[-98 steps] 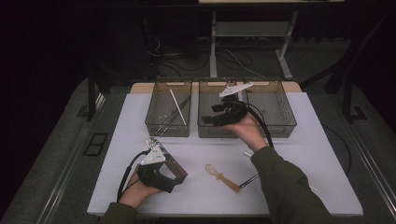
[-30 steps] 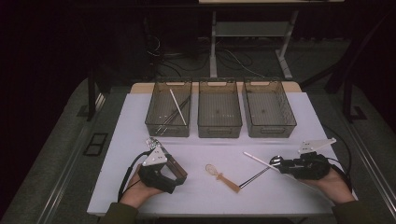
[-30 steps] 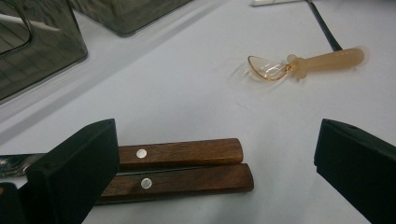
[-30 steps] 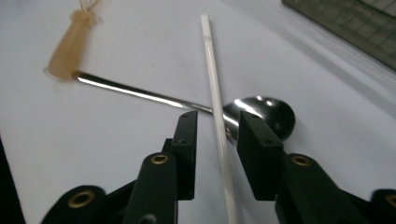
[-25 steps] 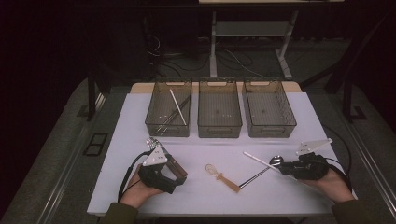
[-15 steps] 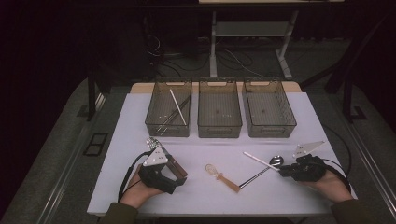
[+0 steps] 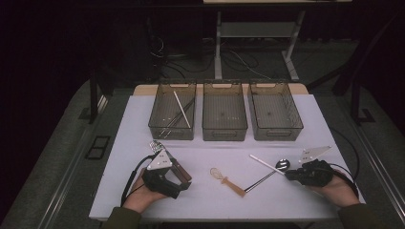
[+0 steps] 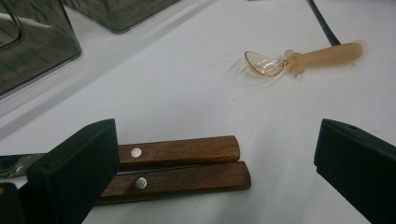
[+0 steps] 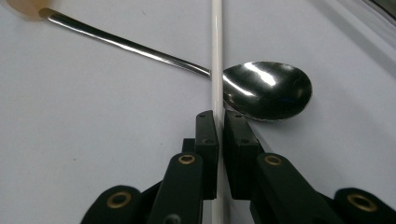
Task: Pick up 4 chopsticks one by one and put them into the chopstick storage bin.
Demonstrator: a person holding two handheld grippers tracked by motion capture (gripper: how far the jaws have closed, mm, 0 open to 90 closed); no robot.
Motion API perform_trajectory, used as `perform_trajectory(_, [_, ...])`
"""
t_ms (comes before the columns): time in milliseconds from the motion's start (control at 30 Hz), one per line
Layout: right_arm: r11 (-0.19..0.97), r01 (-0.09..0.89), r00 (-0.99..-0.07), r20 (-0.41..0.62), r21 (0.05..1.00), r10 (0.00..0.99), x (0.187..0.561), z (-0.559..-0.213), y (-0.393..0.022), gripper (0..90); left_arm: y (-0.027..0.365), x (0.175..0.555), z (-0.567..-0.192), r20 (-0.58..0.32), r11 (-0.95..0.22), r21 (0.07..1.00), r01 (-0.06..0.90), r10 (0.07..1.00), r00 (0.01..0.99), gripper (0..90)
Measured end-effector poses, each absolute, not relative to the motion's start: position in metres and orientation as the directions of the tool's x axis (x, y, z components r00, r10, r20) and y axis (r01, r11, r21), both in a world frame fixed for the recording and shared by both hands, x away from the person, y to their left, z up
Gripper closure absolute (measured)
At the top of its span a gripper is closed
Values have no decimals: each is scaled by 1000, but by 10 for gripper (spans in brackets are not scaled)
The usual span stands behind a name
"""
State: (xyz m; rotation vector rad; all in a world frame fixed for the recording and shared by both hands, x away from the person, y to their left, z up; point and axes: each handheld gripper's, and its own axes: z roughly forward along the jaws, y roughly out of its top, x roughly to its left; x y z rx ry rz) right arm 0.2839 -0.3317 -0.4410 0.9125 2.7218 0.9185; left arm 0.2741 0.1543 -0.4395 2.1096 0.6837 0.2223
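1. White chopstick (image 9: 217, 56) sits clamped between the right gripper (image 9: 217, 122) jaws, which have just been closing, near the table's (image 7: 334, 205) right front edge, crossing a metal spoon (image 9: 266, 91).
2. Left gripper (image 8: 215, 154) jaws stand wide apart over two wooden handles (image 8: 187, 165).

The white table (image 7: 119, 143) carries three grey bins (image 7: 224, 117) along its far edge. Nearer the front edge lie wooden-handled utensils (image 8: 182, 165), an amber plastic spoon (image 7: 227, 180), a metal spoon (image 7: 270, 172) and a white stick (image 7: 262, 162).
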Motion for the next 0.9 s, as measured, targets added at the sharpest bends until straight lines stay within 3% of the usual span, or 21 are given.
perform_trajectory(900, [555,491,-810,117,671,575,285,-418,-336,849,154,275,-440,-87,-467,794,388,545,834,0])
